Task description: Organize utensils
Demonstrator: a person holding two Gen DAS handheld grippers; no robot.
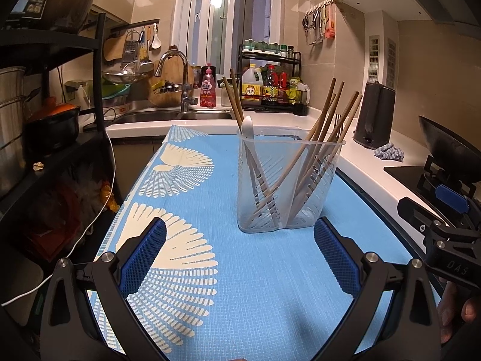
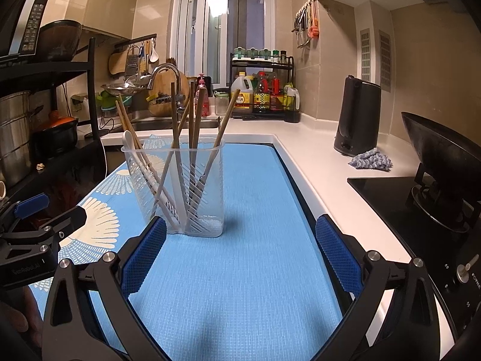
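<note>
Nearest us, our left gripper (image 1: 240, 242) and right gripper (image 2: 240, 240) hang wide and hold nothing above the blue mat (image 1: 255, 285). Beyond them on the bench, the clear slotted holder (image 1: 287, 183) stands upright, wooden chopsticks (image 1: 326, 126) and a white spoon (image 1: 247, 128) leaning inside.

Blue mat (image 1: 255, 270) cream fan pattern; clear holder (image 1: 288, 180); brown chopsticks (image 1: 327, 126).

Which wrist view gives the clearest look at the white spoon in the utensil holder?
The right wrist view: the white spoon shows full length through the holder. In the left wrist view, mainly its top end pokes out.
</note>
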